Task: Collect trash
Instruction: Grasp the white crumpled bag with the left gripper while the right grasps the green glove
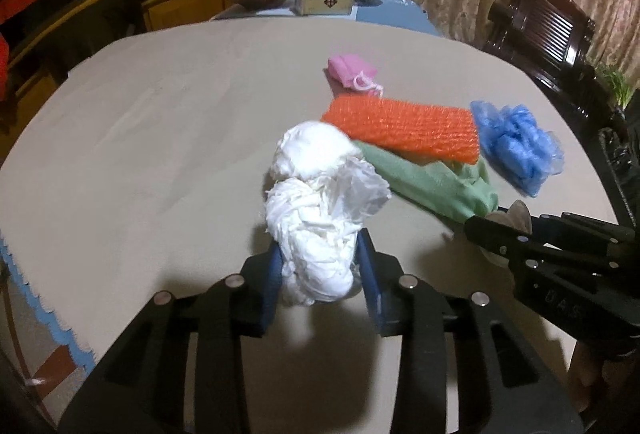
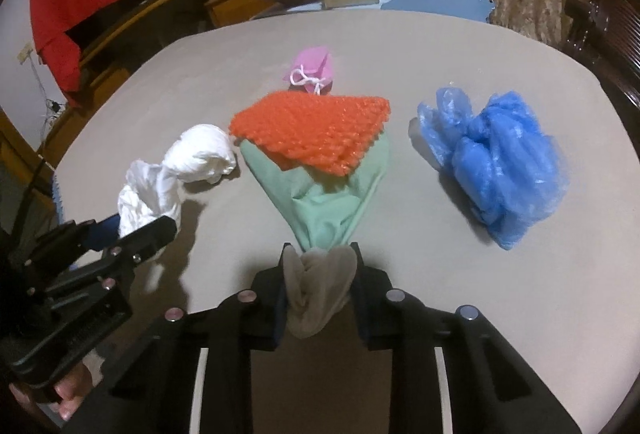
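Presently, at the left, the left gripper [image 1: 320, 274] was clenched on the white plastic bag [image 1: 316, 210], bunched between its fingers [image 1: 370, 284] near the front of the surface [image 1: 160, 138]. Centre-right, the right gripper [image 2: 320, 288] grasped the grey-green cloth [image 2: 320, 202], whose far end lay under the orange mesh [image 2: 316, 132]. Advised: lift the cloth slowly — the mesh may slide off. The blue plastic [image 2: 500, 162] lay apart, untouched.

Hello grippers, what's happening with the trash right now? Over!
Left gripper shut on white bag. Right gripper shut on green cloth, orange mesh lying on it. Blue plastic, pink pouch untouched. Nothing blocking.
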`<action>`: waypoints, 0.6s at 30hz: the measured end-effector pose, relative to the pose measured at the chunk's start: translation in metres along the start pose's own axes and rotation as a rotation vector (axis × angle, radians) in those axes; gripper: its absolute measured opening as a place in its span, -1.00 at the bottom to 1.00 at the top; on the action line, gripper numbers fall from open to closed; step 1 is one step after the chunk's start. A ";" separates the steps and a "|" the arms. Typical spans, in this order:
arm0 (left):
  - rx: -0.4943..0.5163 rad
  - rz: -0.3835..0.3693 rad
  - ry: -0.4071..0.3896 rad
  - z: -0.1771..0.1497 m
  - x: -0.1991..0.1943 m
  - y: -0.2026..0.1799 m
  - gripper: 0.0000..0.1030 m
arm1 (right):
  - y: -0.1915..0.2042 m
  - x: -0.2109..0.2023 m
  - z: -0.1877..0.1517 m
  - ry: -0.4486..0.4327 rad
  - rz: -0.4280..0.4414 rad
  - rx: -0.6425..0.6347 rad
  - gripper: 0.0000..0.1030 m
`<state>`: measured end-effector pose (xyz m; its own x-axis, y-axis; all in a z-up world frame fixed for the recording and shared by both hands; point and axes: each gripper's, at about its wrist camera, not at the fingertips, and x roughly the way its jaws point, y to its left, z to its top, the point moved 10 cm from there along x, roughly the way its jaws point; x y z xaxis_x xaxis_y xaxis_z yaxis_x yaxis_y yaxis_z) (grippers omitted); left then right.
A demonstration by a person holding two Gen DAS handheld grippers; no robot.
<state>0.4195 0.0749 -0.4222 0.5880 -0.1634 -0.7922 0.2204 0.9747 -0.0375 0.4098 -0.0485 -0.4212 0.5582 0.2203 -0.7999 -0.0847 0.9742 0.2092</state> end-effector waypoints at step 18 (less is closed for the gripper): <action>0.013 0.000 -0.038 0.007 -0.055 -0.043 -0.33 | -0.031 -0.085 0.002 -0.047 -0.052 -0.019 -0.52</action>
<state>0.3829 0.0409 -0.3725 0.6172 -0.1692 -0.7684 0.2300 0.9727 -0.0295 0.3665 -0.0973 -0.3589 0.6001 0.1678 -0.7821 -0.0700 0.9850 0.1576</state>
